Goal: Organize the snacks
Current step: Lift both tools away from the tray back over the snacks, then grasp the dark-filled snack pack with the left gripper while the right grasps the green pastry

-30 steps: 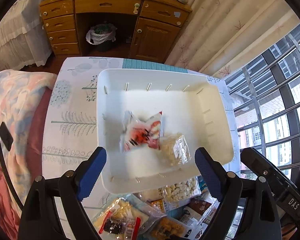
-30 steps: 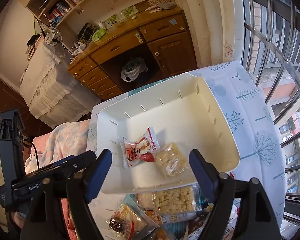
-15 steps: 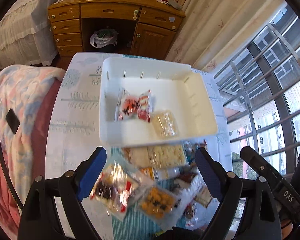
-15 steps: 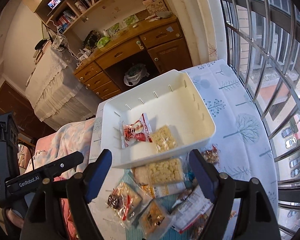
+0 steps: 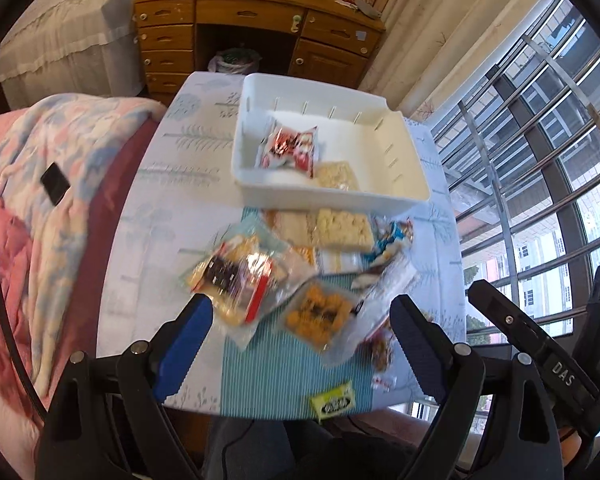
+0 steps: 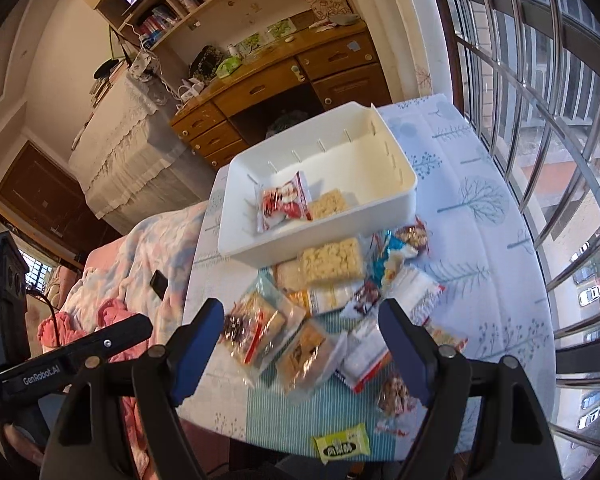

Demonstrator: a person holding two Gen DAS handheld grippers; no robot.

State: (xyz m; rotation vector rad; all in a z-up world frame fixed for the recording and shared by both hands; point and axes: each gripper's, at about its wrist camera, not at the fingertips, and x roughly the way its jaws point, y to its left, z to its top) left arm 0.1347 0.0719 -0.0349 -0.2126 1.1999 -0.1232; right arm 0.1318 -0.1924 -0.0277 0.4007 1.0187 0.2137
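We held the left hand-held gripper (image 5: 296,320) with its blue pads spread wide and nothing between them, hovering above the near end of the worktop (image 5: 156,184). The right hand-held gripper (image 6: 300,328) was just as wide and just as empty, poised over the same heap.

Directly beyond the left pads lay a clear packet with a red stripe (image 5: 236,276), and beside it a clear packet of orange pieces (image 5: 320,316). We judged both to be light, crinkly and slippery, with soft film that would buckle under a squeeze. The contents looked brittle, so we thought it best to pinch a flat sealed edge, not the filled middle. The red-striped packet overlapped its neighbours, and we expected that lifting it by its free near corner would disturb the pile least.

Farther out, a pale puffed-snack pack (image 6: 332,260) rested against the front wall of the white bin (image 6: 404,196). It seemed stiffer and blockier, so a grip across its short sides looked workable. A small green packet (image 6: 342,444) sat alone near the worktop's front edge, well apart from the heap, and we took it for the easiest pick.

Inside the bin a red and white packet (image 6: 284,204) and a second puffed pack (image 6: 330,204) already lay side by side; most snacks remained outside.
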